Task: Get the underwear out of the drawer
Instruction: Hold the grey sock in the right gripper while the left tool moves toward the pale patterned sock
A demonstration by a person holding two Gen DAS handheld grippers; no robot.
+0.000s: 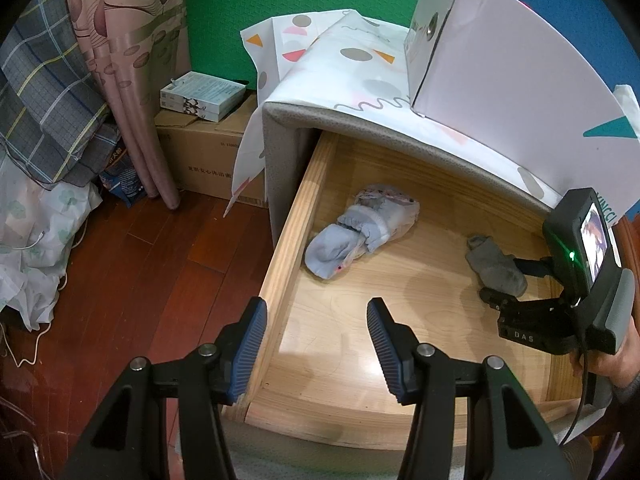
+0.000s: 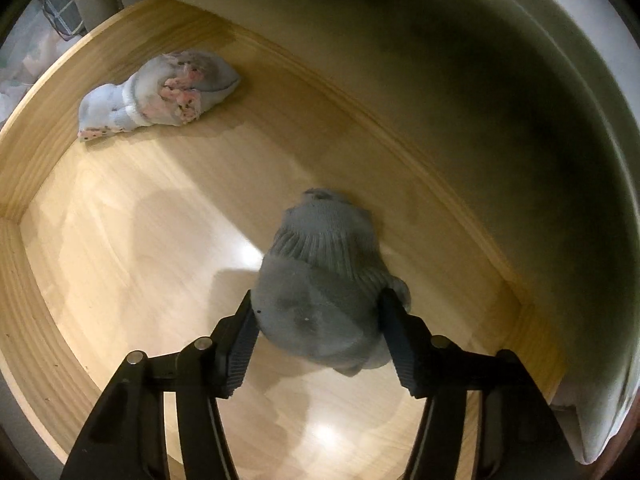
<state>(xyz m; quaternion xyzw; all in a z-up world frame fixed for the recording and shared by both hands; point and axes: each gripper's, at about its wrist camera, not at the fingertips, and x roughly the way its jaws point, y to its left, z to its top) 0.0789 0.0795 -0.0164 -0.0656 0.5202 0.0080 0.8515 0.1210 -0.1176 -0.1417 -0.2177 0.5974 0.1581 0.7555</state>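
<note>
Room: dark red wooden floor (image 1: 132, 264), green wall behind; plaid bedding (image 1: 48, 92) and pink leaf-print curtain (image 1: 132, 60) at far left.

Cardboard box (image 1: 208, 160) on the floor, three flat cartons (image 1: 202, 96) stacked on top.

Cabinet (image 1: 280, 148), grey-sided, draped with a patterned cloth (image 1: 360, 64); a white box (image 1: 500, 60) stands on it.

Drawer (image 1: 288, 240), pale wood, pulled open.

Left gripper (image 1: 316, 344): jaws about half open, empty, poised over the drawer's left front corner.

Rolled underwear (image 1: 360, 232), pale blue with a pink print, on the drawer floor towards the back left, untouched and well apart from both grippers.

Grey knitted sock (image 2: 320, 280), bundled, near the drawer's right back wall.

Right gripper (image 2: 316, 332): jaws standing either side of the sock, pads against its flanks; judged a light grip.

Status: drawer open; nothing lifted clear. The underwear remains inside, and the grip in progress is on the sock instead.
</note>
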